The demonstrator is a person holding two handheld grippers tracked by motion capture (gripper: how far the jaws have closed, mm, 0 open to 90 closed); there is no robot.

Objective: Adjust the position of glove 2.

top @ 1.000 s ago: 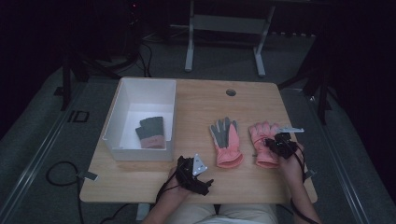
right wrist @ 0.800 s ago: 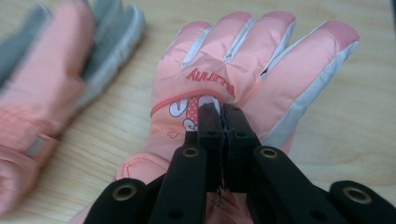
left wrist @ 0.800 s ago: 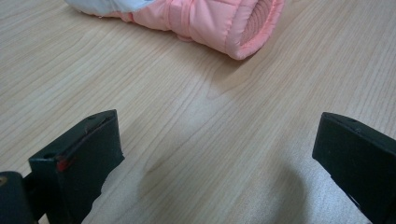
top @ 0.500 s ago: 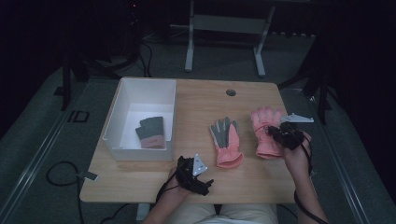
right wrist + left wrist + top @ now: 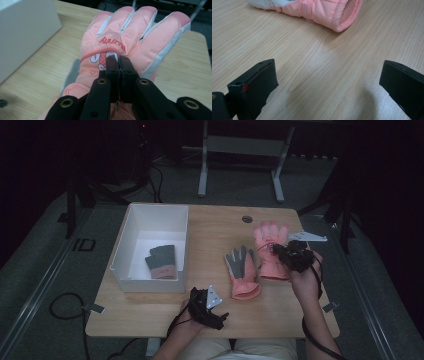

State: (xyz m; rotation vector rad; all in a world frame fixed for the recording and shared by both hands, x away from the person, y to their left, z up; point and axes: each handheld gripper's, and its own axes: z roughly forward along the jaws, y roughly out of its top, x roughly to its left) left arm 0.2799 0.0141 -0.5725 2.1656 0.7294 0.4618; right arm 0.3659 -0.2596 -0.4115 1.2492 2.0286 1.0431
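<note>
Change: right tool (image 5: pixel 117 58), pinching the pink glove (image 5: pixel 270 251), has dragged it farther up the tabletop (image 5: pixel 210 232).
Left tool (image 5: pixel 325 82): spread, idle.
Meaning: likely repositioning it.

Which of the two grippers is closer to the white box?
Left. The left gripper sits at the table's near edge, just past the white box's near corner; the right gripper is clamped on a pink glove farther right.

At twelve o'clock in the left gripper view, the pink glove (image 5: pixel 322 11) is cut off by the top edge, fingers unseen. In the right gripper view, its cuff hides behind the right gripper (image 5: pixel 119 65).
</note>
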